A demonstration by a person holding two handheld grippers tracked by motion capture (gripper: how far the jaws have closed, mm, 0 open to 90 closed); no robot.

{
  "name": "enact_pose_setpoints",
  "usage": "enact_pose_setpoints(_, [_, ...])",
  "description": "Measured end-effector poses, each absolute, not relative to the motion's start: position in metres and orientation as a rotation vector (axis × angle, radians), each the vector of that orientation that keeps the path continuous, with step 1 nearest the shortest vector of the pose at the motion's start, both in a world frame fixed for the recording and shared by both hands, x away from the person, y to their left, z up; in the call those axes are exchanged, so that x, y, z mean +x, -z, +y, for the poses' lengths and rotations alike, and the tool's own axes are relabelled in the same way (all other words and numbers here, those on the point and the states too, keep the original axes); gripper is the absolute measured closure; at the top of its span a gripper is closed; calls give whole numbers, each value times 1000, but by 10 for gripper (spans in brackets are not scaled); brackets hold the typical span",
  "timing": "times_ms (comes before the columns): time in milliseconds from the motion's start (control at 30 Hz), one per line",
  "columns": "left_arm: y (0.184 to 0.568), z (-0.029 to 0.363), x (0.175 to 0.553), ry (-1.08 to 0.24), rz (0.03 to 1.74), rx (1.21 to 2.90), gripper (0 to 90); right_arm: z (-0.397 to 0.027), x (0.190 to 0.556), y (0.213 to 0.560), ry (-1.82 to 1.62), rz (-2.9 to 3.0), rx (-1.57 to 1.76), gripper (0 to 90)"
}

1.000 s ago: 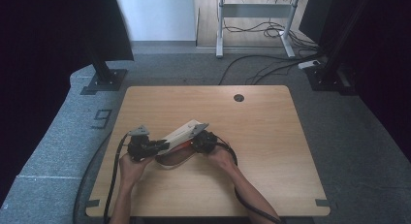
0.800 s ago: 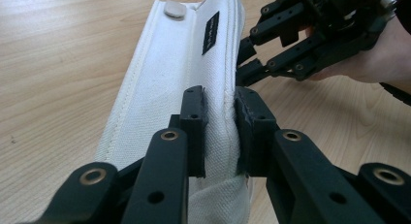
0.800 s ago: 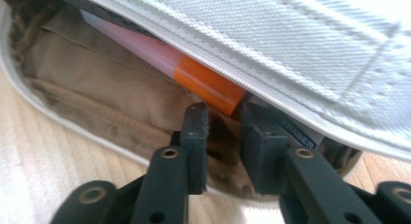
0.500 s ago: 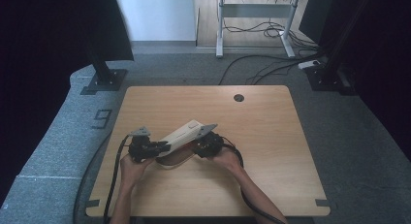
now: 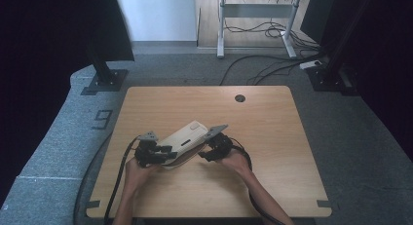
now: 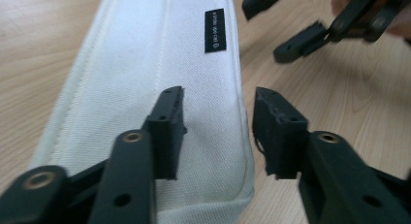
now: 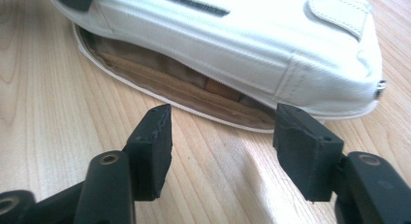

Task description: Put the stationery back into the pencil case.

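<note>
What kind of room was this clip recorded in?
Probably a lab or office recording space: a bare wooden desk with a cable hole, grey carpet, loose floor cables and black stands.

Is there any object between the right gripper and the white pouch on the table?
No. Between the right gripper and the white pouch lies only bare table. Its jaws stand open, empty, facing the pouch's open brown-lined side. They have just been opening.

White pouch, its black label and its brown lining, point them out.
white pouch (image 5: pixel 187 137), high view, top panel.
black label (image 6: pixel 214 30), left gripper view, label's middle.
brown lining (image 7: pixel 194 90), right gripper view, inside the open edge.
</note>
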State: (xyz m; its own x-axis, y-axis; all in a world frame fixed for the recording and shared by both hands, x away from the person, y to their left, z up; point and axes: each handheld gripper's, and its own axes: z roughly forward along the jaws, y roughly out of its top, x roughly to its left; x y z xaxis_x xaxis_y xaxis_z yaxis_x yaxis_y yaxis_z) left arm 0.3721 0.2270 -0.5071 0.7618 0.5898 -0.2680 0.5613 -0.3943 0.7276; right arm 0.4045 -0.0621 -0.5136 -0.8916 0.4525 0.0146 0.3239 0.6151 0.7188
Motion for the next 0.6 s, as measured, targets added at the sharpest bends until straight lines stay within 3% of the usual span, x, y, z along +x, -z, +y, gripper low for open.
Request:
enact_pose_setpoints(367, [509, 218, 364, -108, 822, 2119, 265, -74, 400, 504, -1161, 2649, 714, 237])
enact_pose_setpoints(600, [504, 221, 358, -99, 816, 2117, 184, -81, 394, 497, -1152, 2616, 738, 162])
